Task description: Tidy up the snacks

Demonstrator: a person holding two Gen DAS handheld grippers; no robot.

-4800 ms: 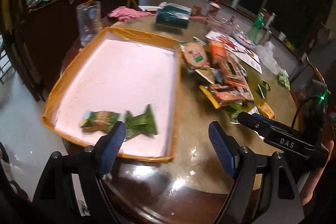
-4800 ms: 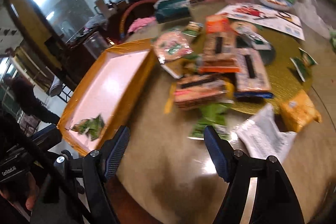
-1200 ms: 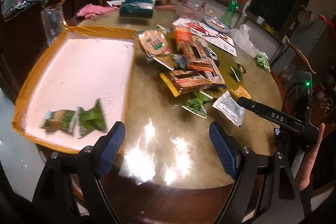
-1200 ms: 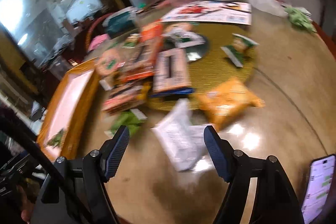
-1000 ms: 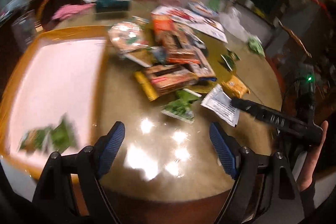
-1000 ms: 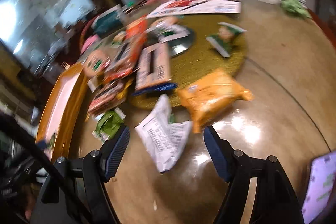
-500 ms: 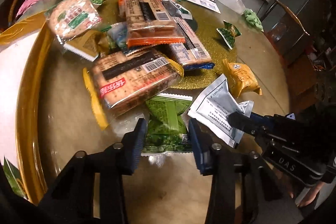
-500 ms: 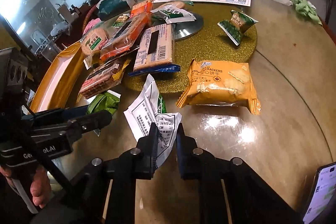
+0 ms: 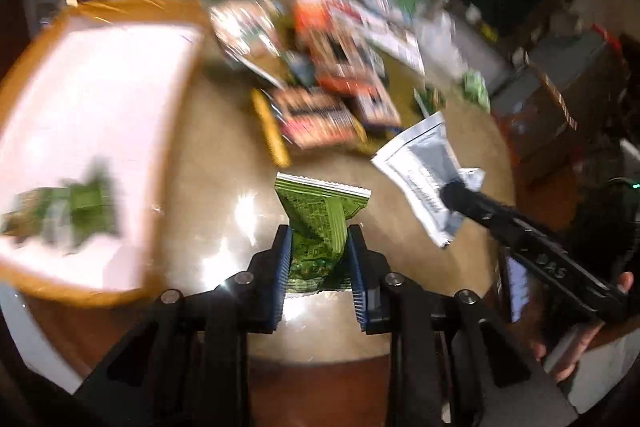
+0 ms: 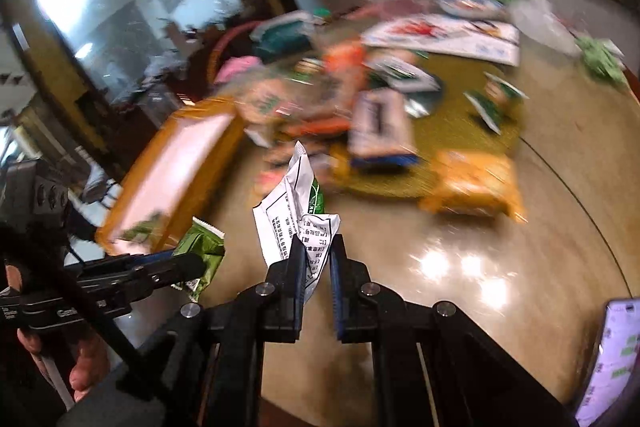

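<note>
Left wrist view: The left gripper (image 9: 319, 267) is clamped on a green snack packet (image 9: 318, 219). Both blue finger pads (image 9: 282, 275) press the packet's lower half; its crimped upper edge stands up and forward beyond the fingertips, clear of the table (image 9: 224, 163). To the left of the gripper lies an orange-rimmed tray (image 9: 48, 279) with a white floor; green packets in the tray (image 9: 68, 211) sit near its close end, blurred. Ahead of the gripper, well apart, a pile of snack packs (image 9: 320, 99) covers the table centre; details are smeared by motion. To the right and slightly ahead, the right gripper (image 9: 448, 193) enters from the lower right, closed on a white printed packet (image 9: 424, 167), which is held off the table.

Right wrist view: The right gripper (image 10: 317, 267) is clamped on the white printed packet (image 10: 300, 203). The pads are almost together, with the packet's lower corner pinched between them; the rest of the packet rises up and forward, creased, showing a green patch on its right edge. To the left of this gripper, the left gripper (image 10: 192, 267) holds the green snack packet (image 10: 200, 247) at roughly the same height. Farther left and ahead is the orange-rimmed tray (image 10: 176, 131). Ahead and to the right, an orange cracker bag (image 10: 476, 183) lies on the table (image 10: 540, 247), just beside a round gold mat (image 10: 452, 123). The remaining snack packs (image 10: 376, 123) lie ahead on and around that mat, blurred. A phone with a lit screen (image 10: 612, 355) rests at the lower right table edge.
</note>
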